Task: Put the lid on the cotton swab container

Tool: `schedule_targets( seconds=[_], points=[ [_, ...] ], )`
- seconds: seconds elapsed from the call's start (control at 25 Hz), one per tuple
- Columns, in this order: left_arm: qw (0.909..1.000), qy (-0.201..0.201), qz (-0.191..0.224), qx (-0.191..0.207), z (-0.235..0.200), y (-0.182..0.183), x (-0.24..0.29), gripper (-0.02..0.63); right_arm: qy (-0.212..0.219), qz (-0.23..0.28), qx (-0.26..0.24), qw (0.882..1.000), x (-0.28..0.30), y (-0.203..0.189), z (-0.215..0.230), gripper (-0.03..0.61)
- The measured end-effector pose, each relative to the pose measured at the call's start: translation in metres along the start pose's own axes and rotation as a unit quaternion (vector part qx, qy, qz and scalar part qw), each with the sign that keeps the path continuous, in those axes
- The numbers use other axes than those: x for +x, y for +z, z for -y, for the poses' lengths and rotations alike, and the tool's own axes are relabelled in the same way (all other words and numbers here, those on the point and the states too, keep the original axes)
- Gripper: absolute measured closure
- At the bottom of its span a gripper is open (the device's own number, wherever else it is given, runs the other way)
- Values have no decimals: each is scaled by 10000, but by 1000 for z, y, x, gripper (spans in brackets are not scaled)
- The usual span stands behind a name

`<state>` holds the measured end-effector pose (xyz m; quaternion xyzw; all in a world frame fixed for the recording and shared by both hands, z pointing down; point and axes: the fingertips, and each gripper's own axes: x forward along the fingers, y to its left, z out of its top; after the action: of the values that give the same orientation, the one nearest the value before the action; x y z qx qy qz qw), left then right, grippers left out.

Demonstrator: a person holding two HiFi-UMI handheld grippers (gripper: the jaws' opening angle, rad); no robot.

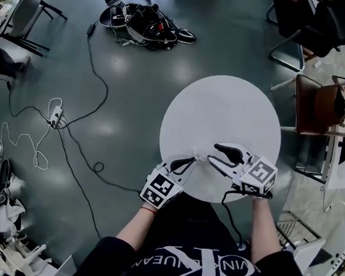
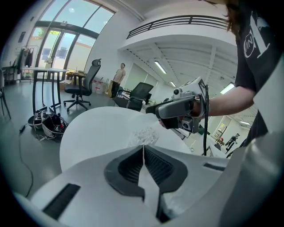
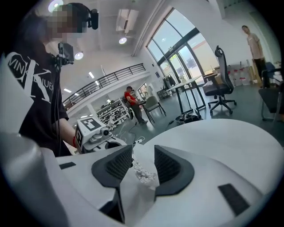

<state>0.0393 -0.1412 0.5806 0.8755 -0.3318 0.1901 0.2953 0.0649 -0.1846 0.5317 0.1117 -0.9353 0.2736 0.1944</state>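
Head view shows us both grippers meeting over the near edge of the round white table, with the task's thing caught between them. Starting at the left, the left gripper points in toward the middle. In the left gripper view its jaws are pressed together, with only a thin pale slit between the ribbed pads. That slit may be the rim of a clear lid pinched edge-on, but we cannot make one out. Just past those jaw tips sits a white, bumpy cluster of cotton swabs. We take these to be the heads standing in the cotton swab container, which reads in the head view only as a small clear glint above the table's near edge. To the right, the right gripper reaches in from the other side. In the right gripper view its jaws stand apart with the swab heads and a pale, see-through body between the pads. We judge that it is clamped on the container and holding it steady. As for progress, we see no lid seated. The swab heads look bare from both gripper views, so the container appears uncovered. In our judgement the two parts have been brought together at the near edge. What is left is lining the lid up over the mouth, pressing it down, and letting go.
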Motion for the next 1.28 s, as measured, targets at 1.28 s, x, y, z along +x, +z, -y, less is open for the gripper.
schedule_targets(
  seconds=[1.28],
  points=[
    [9933,302,122,1113,19,33,14,604,-1792,-514,-1022,9771,-5,-27,-4,572]
  ],
)
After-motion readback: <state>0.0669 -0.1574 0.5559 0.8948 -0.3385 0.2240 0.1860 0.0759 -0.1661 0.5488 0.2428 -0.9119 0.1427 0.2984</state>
